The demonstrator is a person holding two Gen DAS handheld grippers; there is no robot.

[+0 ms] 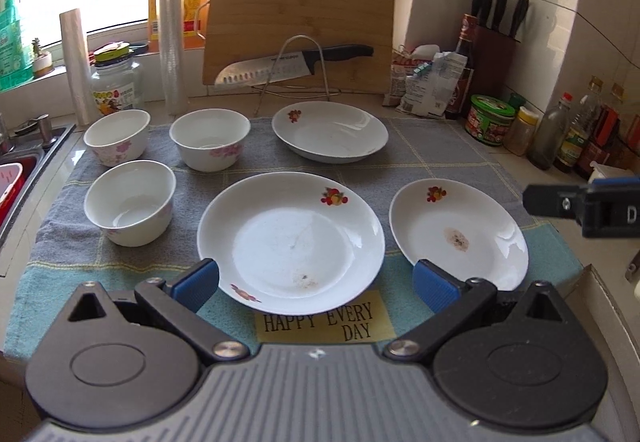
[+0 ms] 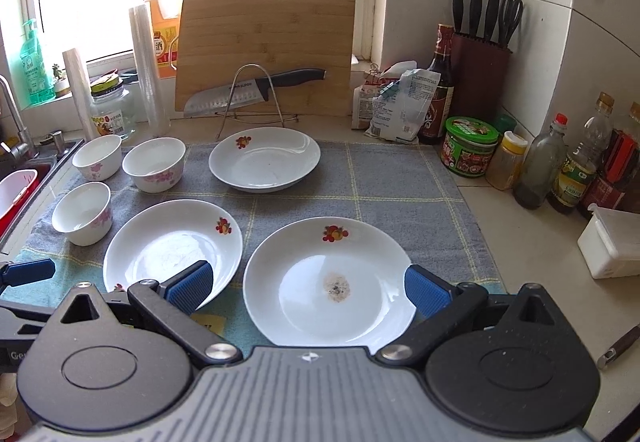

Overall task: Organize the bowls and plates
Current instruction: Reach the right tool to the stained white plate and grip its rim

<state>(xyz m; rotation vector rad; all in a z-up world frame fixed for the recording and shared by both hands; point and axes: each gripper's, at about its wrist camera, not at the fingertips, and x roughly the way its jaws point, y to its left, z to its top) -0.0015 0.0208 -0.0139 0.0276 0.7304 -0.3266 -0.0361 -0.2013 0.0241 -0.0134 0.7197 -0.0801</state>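
Note:
Three white fruit-print plates lie on a grey-blue cloth (image 1: 440, 146): a near middle plate (image 1: 291, 241) (image 2: 173, 245), a stained right plate (image 1: 458, 233) (image 2: 330, 281) and a far plate (image 1: 330, 131) (image 2: 265, 159). Three white flowered bowls stand at the left: near (image 1: 130, 201) (image 2: 82, 212), far left (image 1: 117, 136) (image 2: 97, 156), far middle (image 1: 210, 140) (image 2: 154, 163). My left gripper (image 1: 316, 284) hangs open over the middle plate's near rim. My right gripper (image 2: 308, 290) hangs open over the stained plate, holding nothing.
A wooden cutting board (image 1: 300, 26) and a knife (image 1: 294, 64) on a wire rack stand behind the cloth. Jars, bottles (image 2: 538, 166) and a knife block (image 2: 480, 78) line the right wall. A sink (image 2: 20, 182) lies left. A white box (image 2: 612, 246) sits at right.

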